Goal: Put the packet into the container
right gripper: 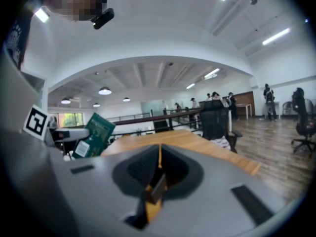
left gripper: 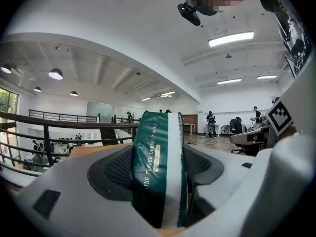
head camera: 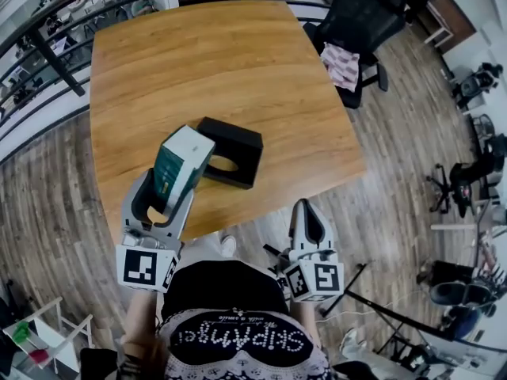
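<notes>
My left gripper (head camera: pixel 173 187) is shut on a green and white packet (head camera: pixel 181 163), held tilted above the front part of the wooden table (head camera: pixel 198 62). Between the jaws in the left gripper view the packet (left gripper: pixel 159 167) stands on edge, with my left gripper (left gripper: pixel 159 174) closed against both its sides. A black container (head camera: pixel 226 150) with an oval opening lies on the table just right of the packet. My right gripper (head camera: pixel 307 222) hangs off the table's front edge, shut and empty; in the right gripper view its jaws (right gripper: pixel 159 164) meet, and the packet (right gripper: pixel 94 135) shows at far left.
A black office chair (head camera: pixel 360 22) with a patterned cloth stands at the table's far right corner. A railing (head camera: pixel 47 30) runs along the far left. Wooden floor surrounds the table, with more chairs (head camera: pixel 467 176) at right.
</notes>
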Demonstrator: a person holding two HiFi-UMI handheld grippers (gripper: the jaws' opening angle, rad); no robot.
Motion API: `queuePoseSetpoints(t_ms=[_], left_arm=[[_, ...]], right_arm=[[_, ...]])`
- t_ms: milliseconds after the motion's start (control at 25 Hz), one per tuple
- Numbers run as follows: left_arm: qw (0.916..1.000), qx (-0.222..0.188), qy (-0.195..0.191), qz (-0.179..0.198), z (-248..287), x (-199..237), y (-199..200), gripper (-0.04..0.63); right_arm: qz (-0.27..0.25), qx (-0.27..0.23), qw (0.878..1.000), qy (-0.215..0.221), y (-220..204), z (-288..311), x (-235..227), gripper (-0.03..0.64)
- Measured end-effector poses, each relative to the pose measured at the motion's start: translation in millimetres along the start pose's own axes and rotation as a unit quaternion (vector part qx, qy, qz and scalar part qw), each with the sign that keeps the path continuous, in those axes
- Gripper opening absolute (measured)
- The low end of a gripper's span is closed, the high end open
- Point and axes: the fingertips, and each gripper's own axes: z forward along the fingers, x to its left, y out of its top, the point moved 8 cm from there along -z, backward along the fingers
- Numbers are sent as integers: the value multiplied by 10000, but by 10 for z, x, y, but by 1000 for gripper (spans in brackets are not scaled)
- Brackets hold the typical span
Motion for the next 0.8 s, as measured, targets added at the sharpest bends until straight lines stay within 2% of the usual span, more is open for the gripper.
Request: queuePoseSetpoints(t_ms=[240, 520, 800], left_arm=[[9996, -18, -222, 148, 269, 294, 130, 342], [9972, 290, -651, 231, 458, 470, 131, 342], [9964, 317, -714, 324, 593, 485, 88, 342]], right_arm=[[72, -61, 9997, -245, 124, 257, 71, 35], [164, 133, 9982, -561, 80, 358, 93, 35], [127, 219, 9976, -637, 67, 449, -36, 35]])
